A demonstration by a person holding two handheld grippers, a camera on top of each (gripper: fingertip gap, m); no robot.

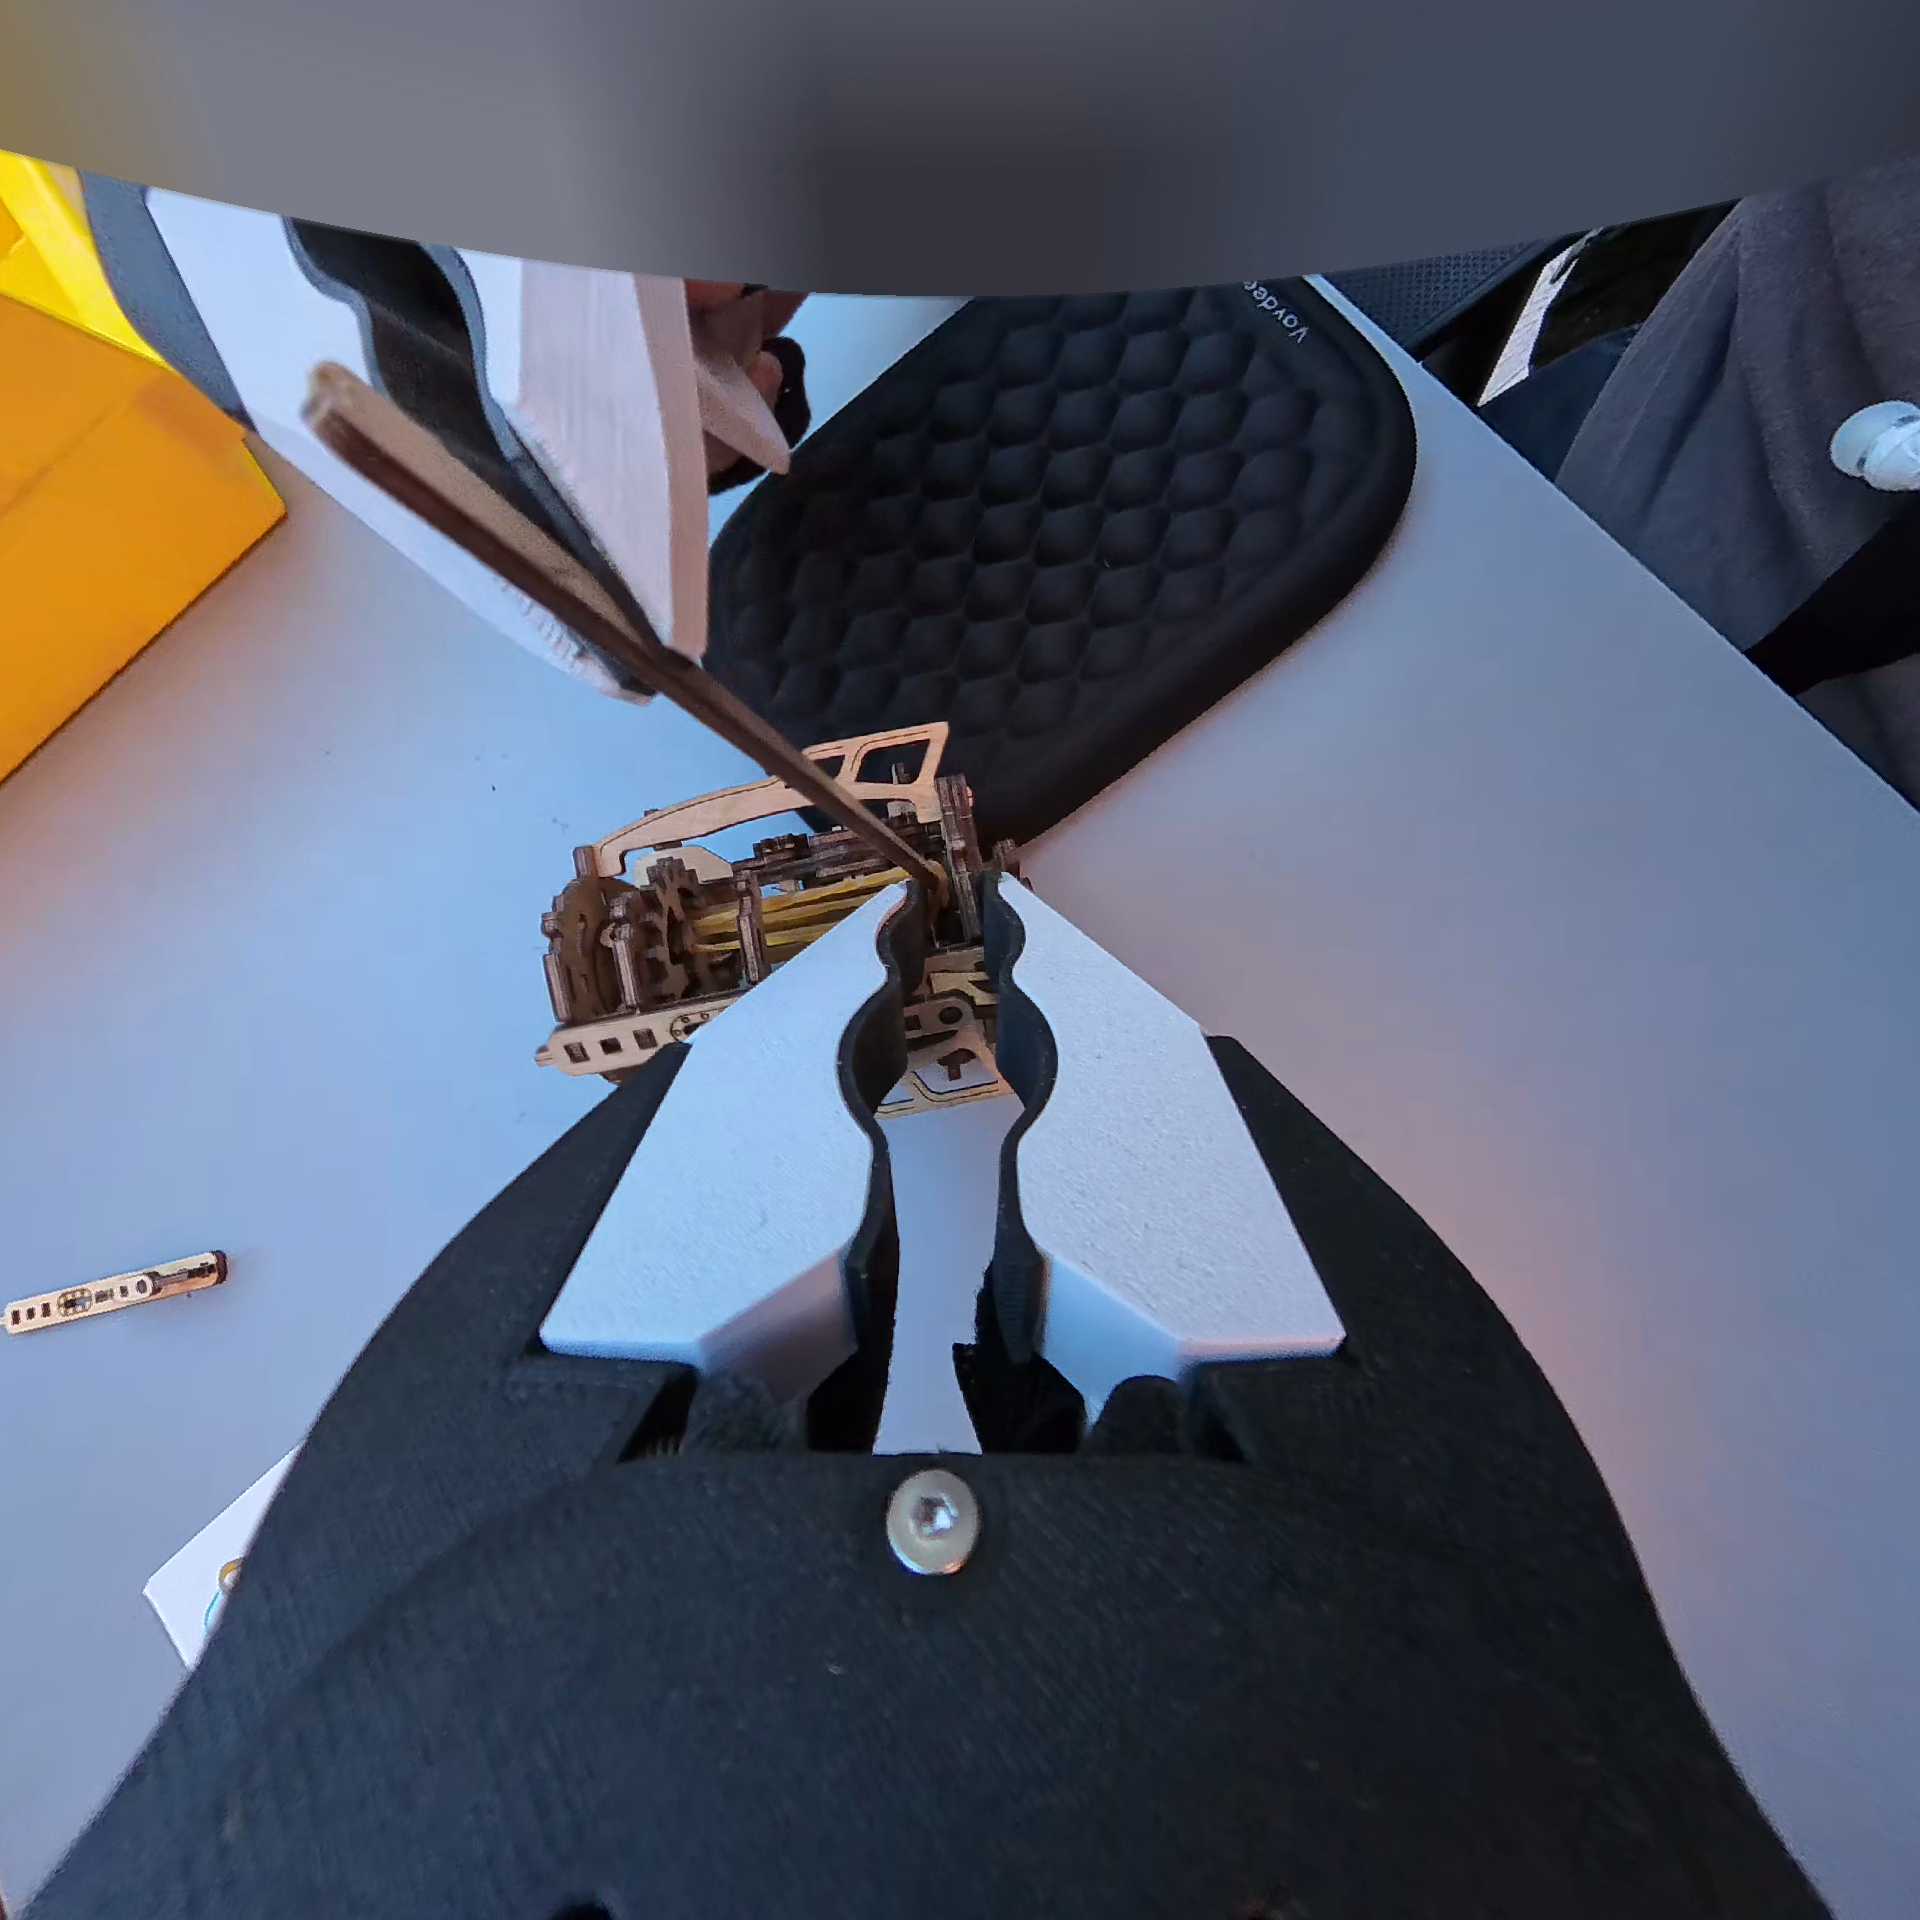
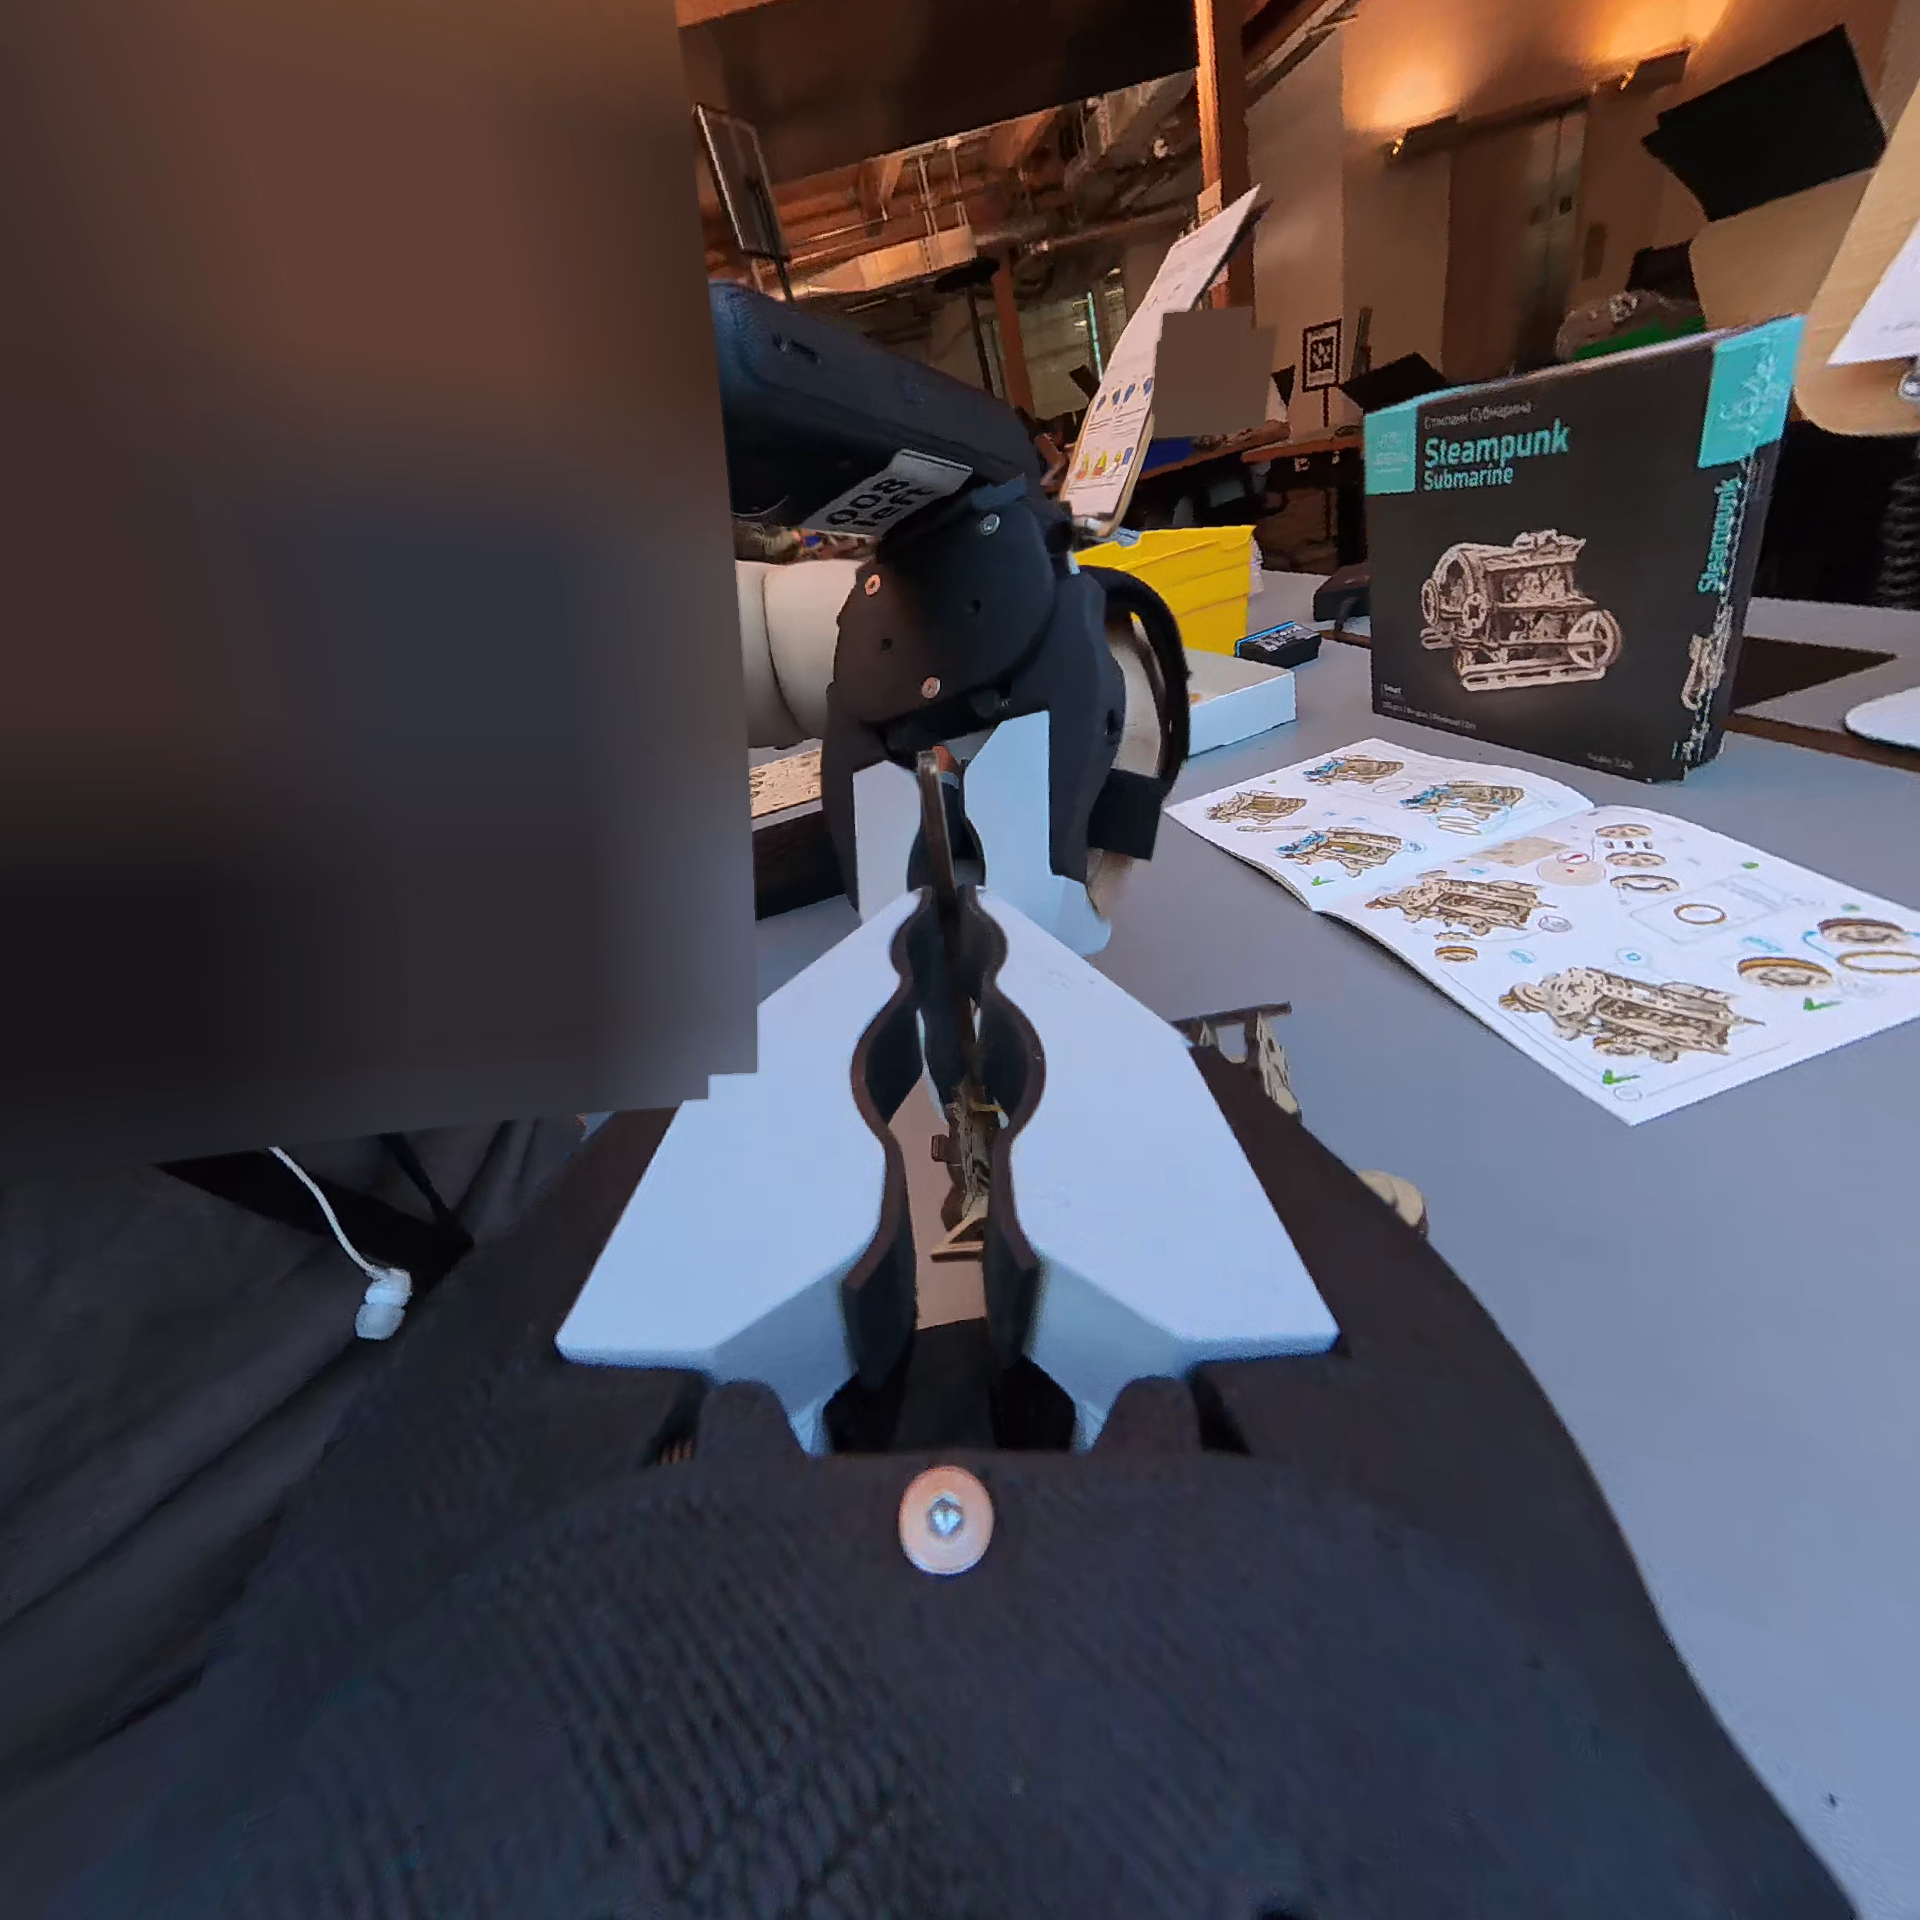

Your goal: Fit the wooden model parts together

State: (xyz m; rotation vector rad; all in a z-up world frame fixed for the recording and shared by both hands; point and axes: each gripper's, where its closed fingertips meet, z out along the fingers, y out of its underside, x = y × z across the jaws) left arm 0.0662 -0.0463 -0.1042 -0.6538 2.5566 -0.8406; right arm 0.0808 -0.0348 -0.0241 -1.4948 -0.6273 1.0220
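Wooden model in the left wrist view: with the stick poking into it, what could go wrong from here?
1. The right tongs hold a thin wooden stick whose tip sits at the yellow rubber band; the band could slip off or snap back.
2. The left tongs grip only one end of the wooden model, so pushing may twist it.
3. The long, thin stick might bend or break.
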